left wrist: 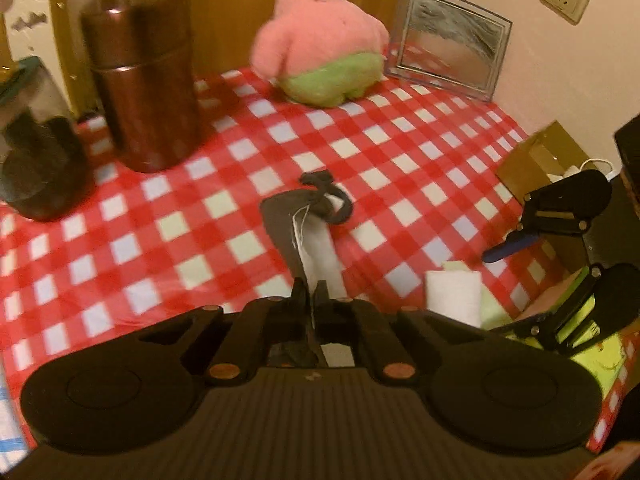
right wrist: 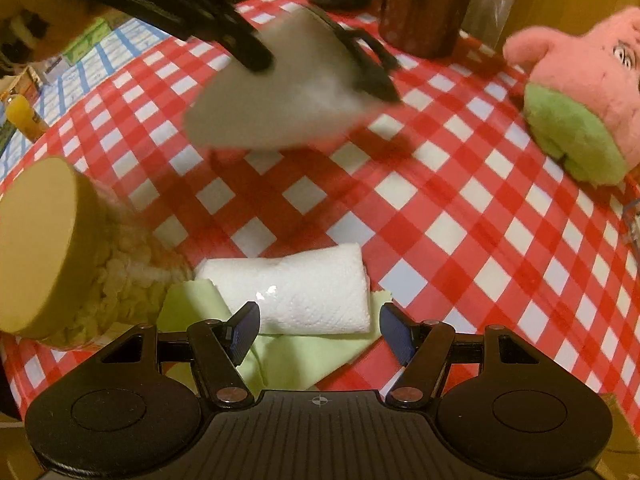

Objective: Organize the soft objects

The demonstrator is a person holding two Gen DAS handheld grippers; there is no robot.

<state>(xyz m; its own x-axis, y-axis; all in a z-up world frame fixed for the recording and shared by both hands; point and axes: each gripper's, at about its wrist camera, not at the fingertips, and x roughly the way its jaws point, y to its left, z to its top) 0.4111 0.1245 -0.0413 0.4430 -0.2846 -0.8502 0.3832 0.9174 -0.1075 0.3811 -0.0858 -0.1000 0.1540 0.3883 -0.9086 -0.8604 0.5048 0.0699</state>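
Overhead, flat grey-white felt piece (right wrist: 280,92), rolled dimpled paper towel (right wrist: 304,292), checked tablecloth (left wrist: 400,148)

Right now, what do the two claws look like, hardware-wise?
Both match: matte black plastic, ribbed centre plate, round disc housings either side, copper-coloured pivot pins on the linkage arms. The right claw has dark blue ridged pads and a small crosshair mark. The left claw has narrow black tips. No cables visible.

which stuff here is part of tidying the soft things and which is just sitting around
Job:
- grey cloth piece, in the left gripper
- rolled paper towel
- green cloth
- pink plush toy

Lying about:
- brown canister
- picture frame
- snack jar
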